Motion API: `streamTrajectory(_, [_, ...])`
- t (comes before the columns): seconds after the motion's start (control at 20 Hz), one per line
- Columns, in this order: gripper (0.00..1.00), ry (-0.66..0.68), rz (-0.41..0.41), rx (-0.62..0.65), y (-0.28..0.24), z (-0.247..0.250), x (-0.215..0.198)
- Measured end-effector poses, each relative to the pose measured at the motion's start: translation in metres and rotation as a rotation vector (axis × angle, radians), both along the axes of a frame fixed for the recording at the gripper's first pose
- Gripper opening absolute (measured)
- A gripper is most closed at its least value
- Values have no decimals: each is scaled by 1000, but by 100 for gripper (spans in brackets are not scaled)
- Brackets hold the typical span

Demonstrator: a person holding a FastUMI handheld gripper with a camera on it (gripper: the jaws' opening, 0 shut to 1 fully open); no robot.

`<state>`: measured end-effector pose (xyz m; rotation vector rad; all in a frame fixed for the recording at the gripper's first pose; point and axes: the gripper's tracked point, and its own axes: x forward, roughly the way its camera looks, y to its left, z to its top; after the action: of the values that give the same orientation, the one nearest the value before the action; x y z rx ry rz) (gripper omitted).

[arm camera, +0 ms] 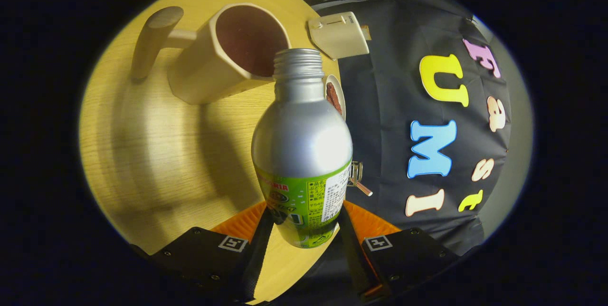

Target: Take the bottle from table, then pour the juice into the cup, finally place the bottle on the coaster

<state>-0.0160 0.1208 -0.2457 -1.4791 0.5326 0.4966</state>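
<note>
The gripper (304, 223) is clamped with both orange ribbed fingers on the smooth silver aluminium bottle with a green label (301, 154). Its uncapped threaded neck tips toward the cream faceted cup with a dark inside (228, 54), standing beyond the bottle on the wood-grain tabletop (156, 154).
</note>
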Motion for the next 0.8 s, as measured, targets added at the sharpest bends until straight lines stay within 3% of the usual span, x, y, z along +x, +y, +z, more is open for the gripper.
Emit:
streamTrajectory(0.4, [75, -8, 56, -125, 6, 12, -2])
streamTrajectory(0.8, [75, 16, 50, -204, 8, 16, 2])
